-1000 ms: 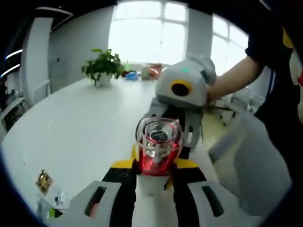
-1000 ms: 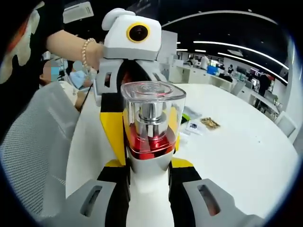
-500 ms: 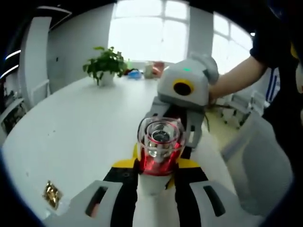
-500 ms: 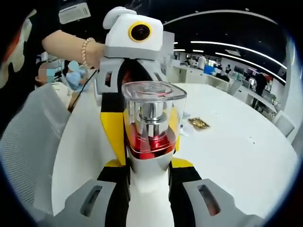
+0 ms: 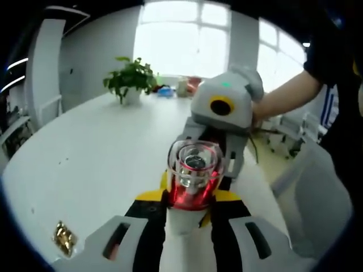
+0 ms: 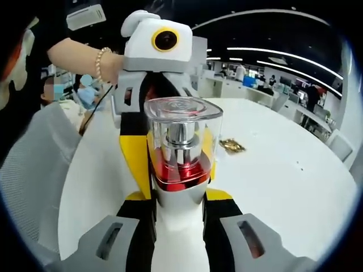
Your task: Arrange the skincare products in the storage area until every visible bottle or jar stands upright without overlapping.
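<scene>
While both grippers meet over the white worktop (image 5: 102, 164), one small bottle (image 5: 193, 178) sits between them. The bottle has a clear cap, a shiny silver pump inside the cap, red liquid lower down and a white body below that.

In the left gripper view, the left gripper (image 5: 187, 226) comes up from the bottom and its yellow and black jaws press on the bottle's white body from both sides. The right gripper (image 5: 218, 122) faces it from just behind the bottle, held by a person's hand (image 5: 258, 113) with a bare forearm and a dark sleeve. I cannot tell from here how the right gripper's jaws stand.

In the right gripper view, the right gripper (image 6: 178, 221) also pinches the white part of the bottle (image 6: 181, 150), which points up out of the jaws. The left gripper (image 6: 153, 62) sits right behind the bottle, and a hand (image 6: 110, 65) with a bead bracelet holds it.

Far behind the bottle, a potted plant (image 5: 131, 79) stands on the worktop near the bright window. A small gold packet (image 5: 64, 238) lies on the worktop, well apart from the bottle.
</scene>
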`<action>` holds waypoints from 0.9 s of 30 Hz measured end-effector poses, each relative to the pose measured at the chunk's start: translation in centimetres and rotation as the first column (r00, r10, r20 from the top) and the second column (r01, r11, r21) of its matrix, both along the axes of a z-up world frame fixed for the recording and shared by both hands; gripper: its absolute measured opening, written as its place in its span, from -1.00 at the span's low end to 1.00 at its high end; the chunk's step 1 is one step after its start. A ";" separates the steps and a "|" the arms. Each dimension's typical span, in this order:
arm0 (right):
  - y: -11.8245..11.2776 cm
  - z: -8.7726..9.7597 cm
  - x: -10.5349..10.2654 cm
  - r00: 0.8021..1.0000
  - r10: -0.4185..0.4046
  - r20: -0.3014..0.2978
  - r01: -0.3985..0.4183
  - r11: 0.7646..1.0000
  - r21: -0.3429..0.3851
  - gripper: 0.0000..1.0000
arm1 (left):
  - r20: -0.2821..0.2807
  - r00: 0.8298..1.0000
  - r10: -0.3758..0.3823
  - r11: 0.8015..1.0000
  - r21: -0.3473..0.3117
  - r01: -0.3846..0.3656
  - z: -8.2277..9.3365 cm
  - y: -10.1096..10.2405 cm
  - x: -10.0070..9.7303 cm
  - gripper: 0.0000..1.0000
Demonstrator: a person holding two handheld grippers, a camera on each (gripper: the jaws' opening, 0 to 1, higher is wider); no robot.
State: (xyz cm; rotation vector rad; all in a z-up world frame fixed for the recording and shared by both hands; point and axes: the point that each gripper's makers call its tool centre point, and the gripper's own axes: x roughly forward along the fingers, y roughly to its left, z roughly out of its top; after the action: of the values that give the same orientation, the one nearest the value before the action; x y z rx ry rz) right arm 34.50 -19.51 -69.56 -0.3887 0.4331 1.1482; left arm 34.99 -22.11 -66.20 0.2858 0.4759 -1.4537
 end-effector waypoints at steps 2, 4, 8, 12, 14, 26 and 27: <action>-0.1 -0.1 0.1 1.000 -0.004 -0.004 0.004 1.000 0.002 -0.38 | 0.001 1.000 0.001 1.000 0.001 -0.001 0.0 0.0 -0.1 -0.42; -0.1 -0.1 0.2 1.000 -0.009 -0.008 0.009 1.000 0.007 -0.38 | -0.001 1.000 0.003 1.000 0.002 -0.003 0.0 0.0 0.0 -0.42; 0.0 -0.1 0.1 1.000 -0.017 -0.009 0.017 1.000 -0.003 -0.37 | -0.005 1.000 0.010 1.000 0.005 -0.010 0.0 0.0 -0.1 -0.43; 0.3 0.0 -0.2 1.000 -0.019 -0.013 0.019 1.000 -0.005 -0.28 | -0.003 1.000 0.020 1.000 0.008 -0.020 0.0 0.1 -0.1 -0.39; 0.3 0.1 -0.3 1.000 -0.024 -0.015 0.023 1.000 -0.008 -0.25 | -0.002 1.000 0.023 1.000 0.008 -0.023 0.1 0.0 -0.2 -0.35; -0.3 0.0 0.2 0.994 -0.098 -0.042 0.098 0.995 -0.002 -0.06 | -0.025 0.993 0.117 0.993 0.027 -0.116 -0.1 1.4 -0.3 -0.03; -0.3 -0.1 0.1 0.994 -0.103 -0.047 0.103 0.995 0.000 -0.03 | -0.026 0.992 0.123 0.992 0.032 -0.123 -0.2 1.6 -0.3 0.00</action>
State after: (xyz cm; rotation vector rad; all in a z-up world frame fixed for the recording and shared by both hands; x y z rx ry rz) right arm 34.60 -19.77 -69.62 -0.3342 0.4874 1.0588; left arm 34.70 -20.46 -66.40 0.2564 0.5296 -1.3326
